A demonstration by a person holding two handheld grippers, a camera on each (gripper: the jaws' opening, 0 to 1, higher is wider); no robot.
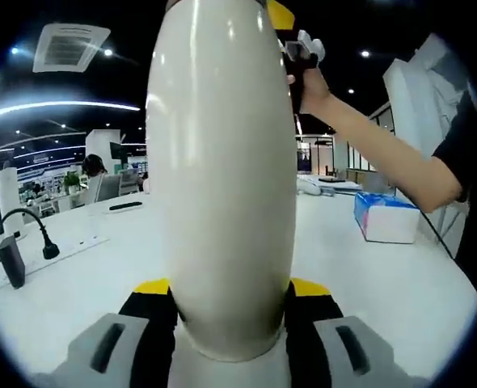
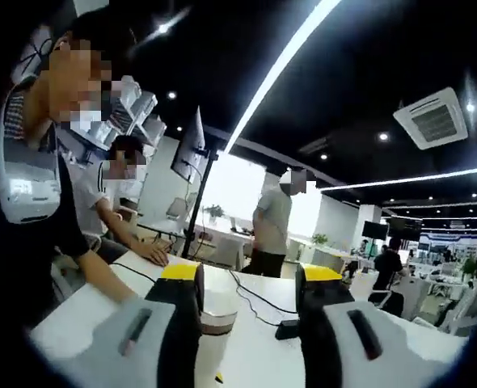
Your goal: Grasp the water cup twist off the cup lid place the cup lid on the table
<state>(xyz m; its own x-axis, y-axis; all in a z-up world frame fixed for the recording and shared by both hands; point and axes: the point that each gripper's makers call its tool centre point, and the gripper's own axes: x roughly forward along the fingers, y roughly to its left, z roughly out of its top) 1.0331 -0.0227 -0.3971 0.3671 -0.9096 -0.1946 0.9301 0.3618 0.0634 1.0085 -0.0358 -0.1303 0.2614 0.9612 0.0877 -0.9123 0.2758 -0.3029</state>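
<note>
Here the left gripper [image 1: 230, 323] is clamped on the water cup [image 1: 222, 178]: in the left gripper view the tall cream body rises upright between the two black, yellow-tipped jaws, which press its lower sides, and its base sits low between them. At the cup's top the right gripper [image 1: 291, 36] shows partly, yellow and grey, gripped by the person's hand [image 1: 307, 81], arm reaching in from the right. Behind the cup is the white tabletop [image 1: 101, 283]; a blue-and-white tissue box [image 1: 386, 217] stands toward its right edge, a black adapter [image 1: 12, 260] and cable [image 1: 32, 226] near its left edge, a dark flat object [image 1: 125, 206] farther back. In the right gripper view the right gripper [image 2: 249, 295] has its jaws apart with a clear gap between them; the cup top [image 2: 218, 311], a white lid over a brownish band, sits just beside the left jaw's inner face, contact on the other side cannot be told. Beyond, a white desk [image 2: 255, 303] carries black cables [image 2: 255, 297] and a small black block [image 2: 287, 329]; a seated person [image 2: 117, 210] leans on it, another person [image 2: 271, 226] stands farther back.
</note>
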